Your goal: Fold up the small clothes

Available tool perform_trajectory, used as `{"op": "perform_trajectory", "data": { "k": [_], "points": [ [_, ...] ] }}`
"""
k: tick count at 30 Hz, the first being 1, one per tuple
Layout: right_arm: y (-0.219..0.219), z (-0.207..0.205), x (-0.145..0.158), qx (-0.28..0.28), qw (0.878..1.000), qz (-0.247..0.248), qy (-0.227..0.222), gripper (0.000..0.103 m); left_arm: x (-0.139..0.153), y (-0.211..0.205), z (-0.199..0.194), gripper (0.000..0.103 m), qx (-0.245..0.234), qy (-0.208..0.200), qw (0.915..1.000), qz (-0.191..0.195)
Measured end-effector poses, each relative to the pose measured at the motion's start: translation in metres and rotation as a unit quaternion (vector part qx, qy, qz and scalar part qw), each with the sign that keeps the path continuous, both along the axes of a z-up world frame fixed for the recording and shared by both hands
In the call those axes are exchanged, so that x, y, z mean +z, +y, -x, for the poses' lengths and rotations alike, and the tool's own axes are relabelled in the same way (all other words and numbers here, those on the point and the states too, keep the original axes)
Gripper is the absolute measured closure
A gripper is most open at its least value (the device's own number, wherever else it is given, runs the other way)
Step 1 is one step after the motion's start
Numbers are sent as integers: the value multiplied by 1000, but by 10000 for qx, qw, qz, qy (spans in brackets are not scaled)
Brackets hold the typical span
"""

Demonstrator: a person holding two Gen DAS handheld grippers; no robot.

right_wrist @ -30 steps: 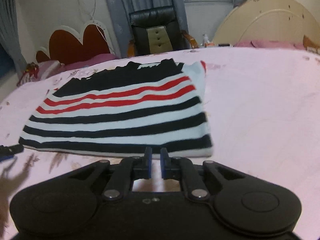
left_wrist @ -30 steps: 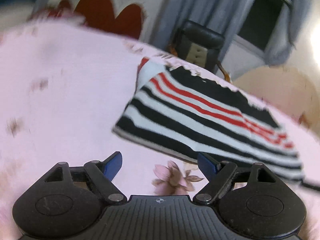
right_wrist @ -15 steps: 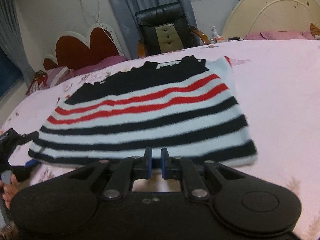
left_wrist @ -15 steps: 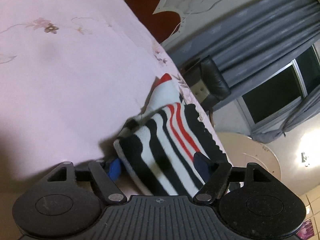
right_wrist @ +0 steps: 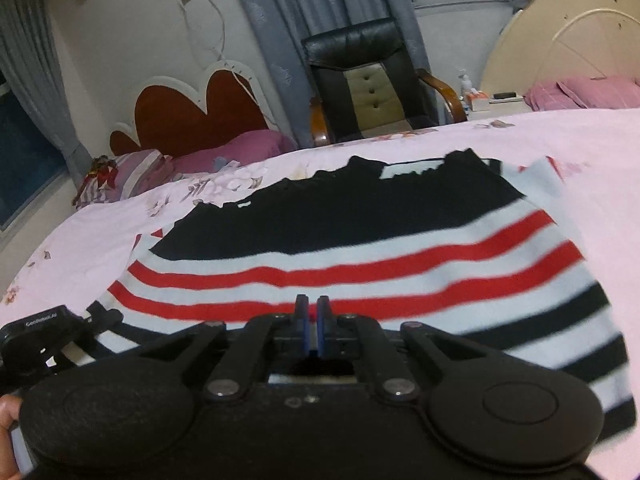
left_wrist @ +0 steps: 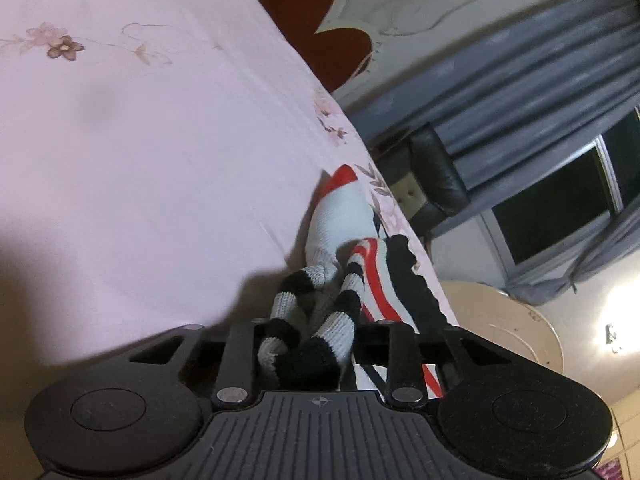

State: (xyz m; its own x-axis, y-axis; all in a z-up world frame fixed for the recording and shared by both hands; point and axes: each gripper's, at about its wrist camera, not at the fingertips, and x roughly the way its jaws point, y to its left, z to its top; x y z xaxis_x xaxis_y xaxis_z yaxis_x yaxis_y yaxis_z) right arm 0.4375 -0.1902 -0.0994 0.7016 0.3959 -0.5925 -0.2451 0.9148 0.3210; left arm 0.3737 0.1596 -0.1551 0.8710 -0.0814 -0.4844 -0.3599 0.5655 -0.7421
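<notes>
Bedsheet (right_wrist: 580,140), pink, carries the striped sweater (right_wrist: 360,248) at centre. Left gripper (left_wrist: 308,344) at 6 o'clock is closing, sweater edge bunched between its jaws. Right gripper (right_wrist: 312,320) is closed, empty, over the sweater's 2 red stripes.

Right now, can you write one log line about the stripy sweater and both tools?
left tool: closing on bunched sweater edge | right tool: shut, over sweater, grip unclear | sweater: on pink bedsheet
</notes>
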Motion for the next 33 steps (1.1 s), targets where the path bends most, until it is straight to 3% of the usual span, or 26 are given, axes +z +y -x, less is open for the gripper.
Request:
{"op": "perform_trajectory", "data": {
  "k": [1, 3, 5, 8, 10, 13, 15, 18, 22, 26, 30, 33],
  "points": [
    [3, -3, -1, 8, 10000, 17, 0, 98, 1, -2, -1, 80, -31, -8, 10000, -61],
    [6, -5, -2, 38, 10000, 4, -18, 98, 4, 2, 5, 81, -34, -268, 9993, 255],
    [9, -4, -2, 107, 9999, -2, -65, 98, 7, 4, 10, 81, -56, -494, 9982, 333],
    [13, -1, -6, 293, 9995, -23, -111, 98, -11, 10, 7, 83, 4, -235, 9983, 535],
    [17, -5, -17, 315, 9993, 209, 63, 103, -9, 7, 1, 83, -59, -225, 9988, 437],
    [16, 1, -9, 291, 9990, 265, -212, 98, -9, 6, -2, 83, -79, -196, 9987, 470],
    [15, 1, -7, 366, 9991, 93, -206, 98, -9, 4, -3, 82, -87, -166, 9990, 412],
    [23, -4, -24, 481, 9980, 391, -154, 103, 1, 2, -2, 83, -65, -125, 9990, 415],
    [16, -5, -29, 372, 9992, 96, -125, 103, 40, -9, -4, 83, -387, -450, 9981, 148],
    [10, -11, -31, 389, 9991, -139, 22, 103, 96, -53, -19, 83, -954, -810, 9917, -291],
    [-9, -27, -33, 380, 9946, -810, 523, 103, 131, -122, -41, 83, -1727, -740, 9781, -898],
    [-51, -29, -28, -67, 9847, -1564, 762, 103, 130, -186, -59, 83, -2343, -405, 9626, -1295]
  ]
}}
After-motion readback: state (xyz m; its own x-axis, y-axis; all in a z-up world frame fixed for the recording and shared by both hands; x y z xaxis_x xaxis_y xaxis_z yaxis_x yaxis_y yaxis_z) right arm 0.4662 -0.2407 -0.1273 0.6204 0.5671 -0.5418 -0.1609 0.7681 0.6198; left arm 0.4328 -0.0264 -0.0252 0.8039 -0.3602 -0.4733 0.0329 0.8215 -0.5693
